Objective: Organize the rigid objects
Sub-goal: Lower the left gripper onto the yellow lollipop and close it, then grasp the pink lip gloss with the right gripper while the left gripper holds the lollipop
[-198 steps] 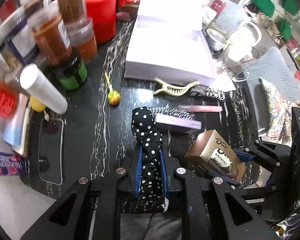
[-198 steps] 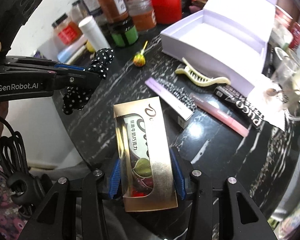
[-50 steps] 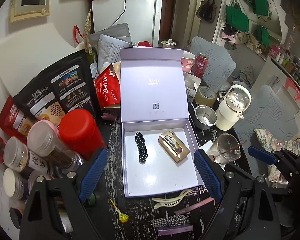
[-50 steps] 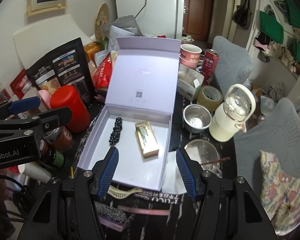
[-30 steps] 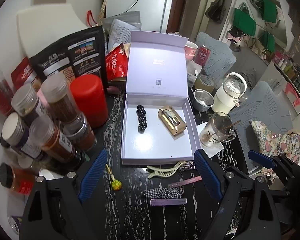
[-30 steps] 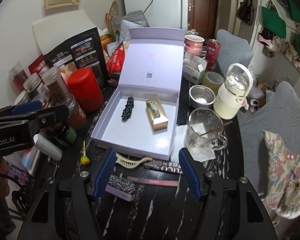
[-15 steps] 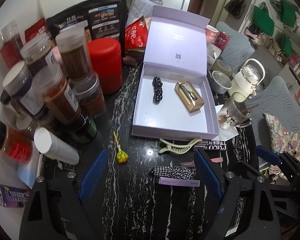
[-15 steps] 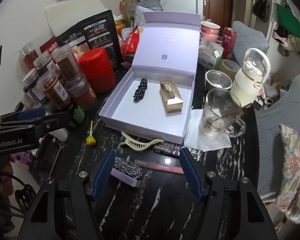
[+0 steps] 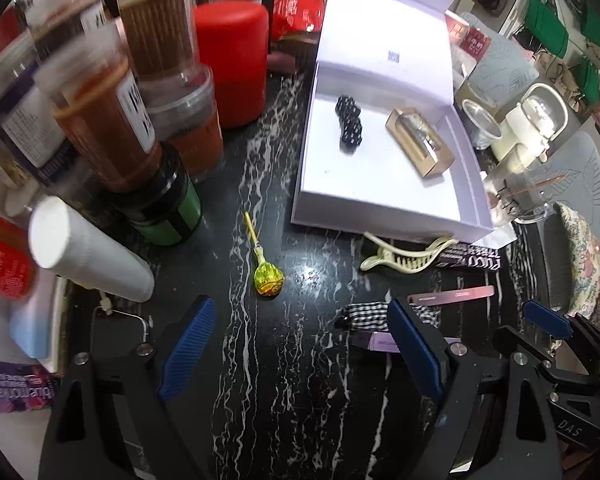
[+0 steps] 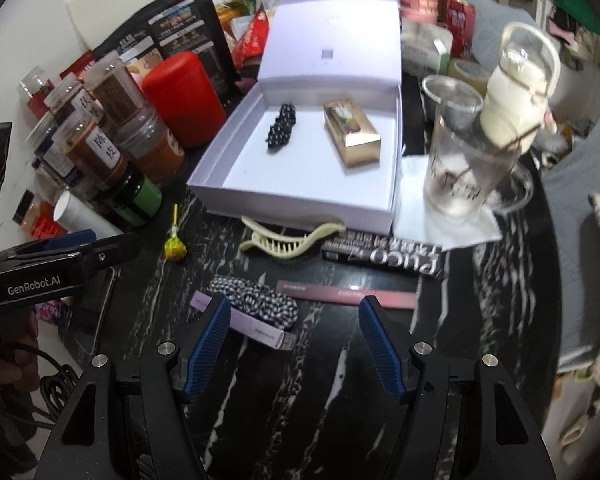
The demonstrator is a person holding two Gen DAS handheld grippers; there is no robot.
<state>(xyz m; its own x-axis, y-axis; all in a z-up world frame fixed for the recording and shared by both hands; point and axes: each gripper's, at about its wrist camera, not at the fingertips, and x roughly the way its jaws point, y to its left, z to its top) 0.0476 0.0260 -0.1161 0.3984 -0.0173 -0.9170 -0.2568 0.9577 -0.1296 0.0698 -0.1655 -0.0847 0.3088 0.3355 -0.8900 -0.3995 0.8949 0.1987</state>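
Left gripper point(image 9: 300, 344) jaws wide, closing — empty, right gripper point(image 10: 294, 346) jaws parted — empty

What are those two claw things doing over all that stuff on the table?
A person is tidying small things into the open purple box. A polka-dot hair tie and a gold chocolate box already lie inside. Both grippers are empty: the left gripper, its jaws closing a little, is near the lollipop, and the right gripper is over the checkered hair tie.
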